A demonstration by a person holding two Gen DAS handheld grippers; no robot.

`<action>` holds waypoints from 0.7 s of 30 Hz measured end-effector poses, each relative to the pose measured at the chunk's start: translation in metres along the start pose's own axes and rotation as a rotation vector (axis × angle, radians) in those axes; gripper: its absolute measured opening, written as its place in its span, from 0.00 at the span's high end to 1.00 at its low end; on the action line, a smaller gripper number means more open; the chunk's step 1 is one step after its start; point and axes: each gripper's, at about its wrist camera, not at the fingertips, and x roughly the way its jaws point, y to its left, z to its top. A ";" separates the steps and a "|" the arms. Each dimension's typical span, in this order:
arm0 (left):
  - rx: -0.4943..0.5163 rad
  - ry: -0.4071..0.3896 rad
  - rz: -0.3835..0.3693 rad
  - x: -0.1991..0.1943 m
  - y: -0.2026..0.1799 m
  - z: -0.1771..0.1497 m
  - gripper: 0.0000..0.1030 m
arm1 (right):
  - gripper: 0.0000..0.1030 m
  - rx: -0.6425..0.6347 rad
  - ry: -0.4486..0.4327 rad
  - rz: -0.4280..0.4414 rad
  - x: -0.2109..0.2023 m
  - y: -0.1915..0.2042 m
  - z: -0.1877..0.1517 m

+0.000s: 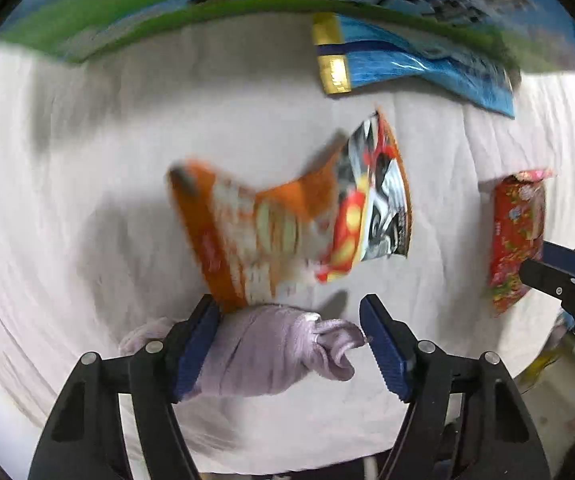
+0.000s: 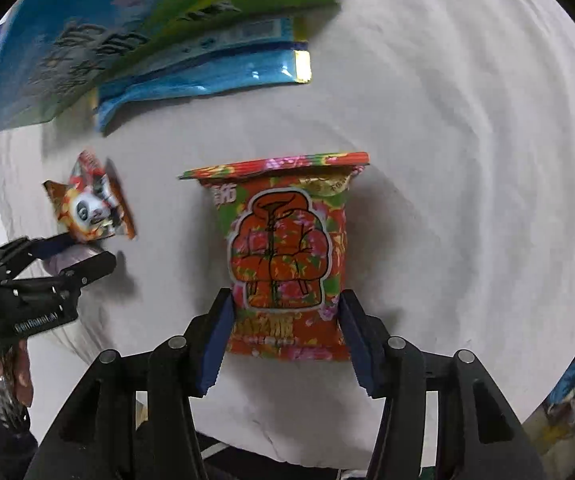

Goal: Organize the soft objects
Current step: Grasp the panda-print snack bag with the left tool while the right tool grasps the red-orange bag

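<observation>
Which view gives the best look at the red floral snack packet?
The right wrist view: the red floral snack packet lies centred and sharp, its printed jacket readable, its lower end between the right tool's pads. The left wrist view shows it only at the right edge, distorted and partly hidden by that tool.

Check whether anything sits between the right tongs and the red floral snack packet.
Nothing visible does. The red floral snack packet already lies between the right tongs, with both blue pads at its lower edges. The panda packet lies well off to the side.
</observation>
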 end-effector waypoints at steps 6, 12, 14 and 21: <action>0.086 -0.151 0.070 -0.042 -0.013 -0.037 0.31 | 0.31 -0.081 -0.099 -0.072 -0.025 0.040 0.007; 0.417 -0.257 0.413 -0.041 -0.069 -0.043 0.30 | 0.28 -0.198 -0.103 -0.202 -0.033 0.066 0.024; 0.507 -0.192 0.461 -0.031 -0.066 -0.028 0.30 | 0.28 -0.198 -0.089 -0.212 -0.024 0.072 0.024; 0.549 -0.133 0.433 -0.008 -0.093 -0.019 0.43 | 0.36 -0.086 -0.029 -0.199 0.010 0.079 0.027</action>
